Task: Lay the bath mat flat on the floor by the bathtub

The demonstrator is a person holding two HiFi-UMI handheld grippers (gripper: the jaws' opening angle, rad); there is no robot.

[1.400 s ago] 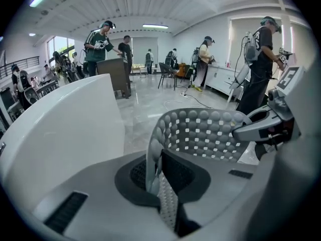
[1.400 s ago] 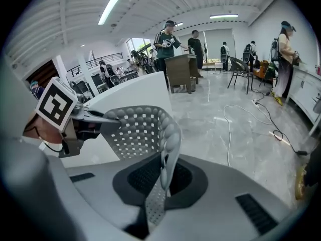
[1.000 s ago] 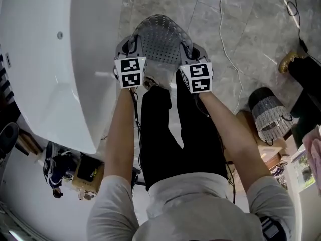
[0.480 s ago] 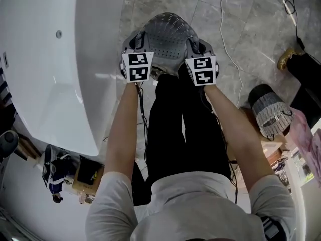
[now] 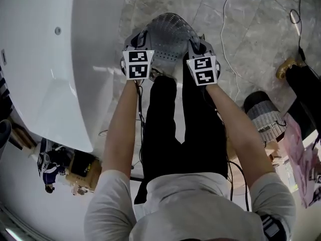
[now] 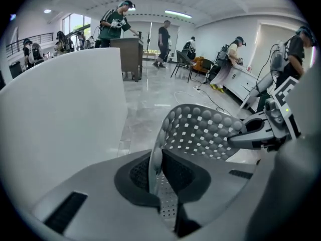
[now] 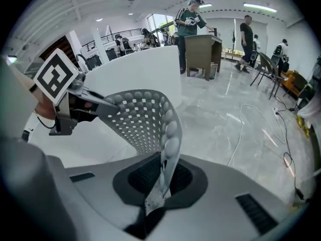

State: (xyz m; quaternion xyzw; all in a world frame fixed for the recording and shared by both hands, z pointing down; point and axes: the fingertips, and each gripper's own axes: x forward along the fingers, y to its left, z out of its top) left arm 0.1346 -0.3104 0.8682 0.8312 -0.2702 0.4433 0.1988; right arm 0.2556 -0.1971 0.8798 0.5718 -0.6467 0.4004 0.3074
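Note:
The bath mat [image 5: 168, 39] is grey rubber with rows of small square holes and bumps. It hangs bowed between my two grippers above the marble floor, right beside the white bathtub [image 5: 45, 64]. My left gripper [image 5: 136, 48] is shut on the mat's left edge [image 6: 156, 159], which stands pinched between the dark pads. My right gripper [image 5: 200, 50] is shut on the right edge [image 7: 165, 154]. From each gripper view the mat [image 6: 205, 132] arches across to the other gripper. The mat [image 7: 143, 119] hides the floor under it.
The bathtub wall [image 7: 135, 69] runs along the left. A white cable [image 5: 225, 39] trails over the marble floor on the right. A wicker basket [image 5: 263, 117] and low wooden stand sit at the right; a person's shoe [image 5: 288, 64] is beyond. People work at a counter [image 6: 130, 56] far off.
Both grippers have moved down and forward with the mat, away from my body. The mat stays pinched at both edges and keeps its bowed shape.

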